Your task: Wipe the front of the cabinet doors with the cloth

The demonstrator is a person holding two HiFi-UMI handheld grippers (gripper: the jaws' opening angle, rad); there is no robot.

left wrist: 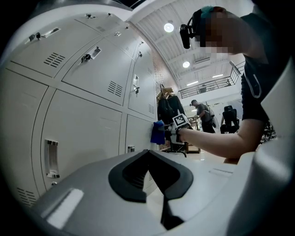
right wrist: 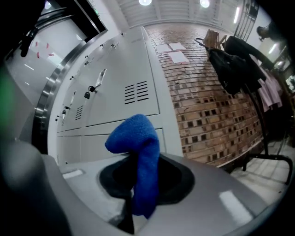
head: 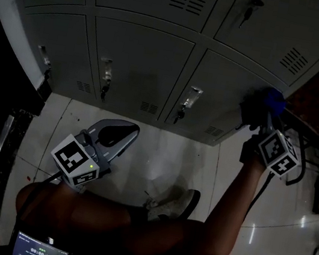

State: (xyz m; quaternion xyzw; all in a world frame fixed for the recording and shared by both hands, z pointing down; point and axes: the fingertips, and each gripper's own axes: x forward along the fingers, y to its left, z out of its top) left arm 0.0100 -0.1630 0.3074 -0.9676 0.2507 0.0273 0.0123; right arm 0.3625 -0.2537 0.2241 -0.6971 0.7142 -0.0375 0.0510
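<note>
Grey cabinet doors (head: 141, 59) fill the upper field above a pale tiled floor (head: 160, 160). Right tongs (head: 258, 114), at two o'clock, are clamped on the blue cloth (head: 272, 101), which sits against the lower right door's outer edge. Left tongs (head: 123, 133), at seven o'clock, are closed with nothing between them, clear of the doors.

We held our left tongs (head: 118, 135) low and close to our body, jaws together with nothing between them, our left arm (head: 71, 209) bent. Our right arm (head: 231, 204) reached forward, and our right tongs (head: 257, 118) were clamped on the blue cloth (head: 272, 101).
</note>
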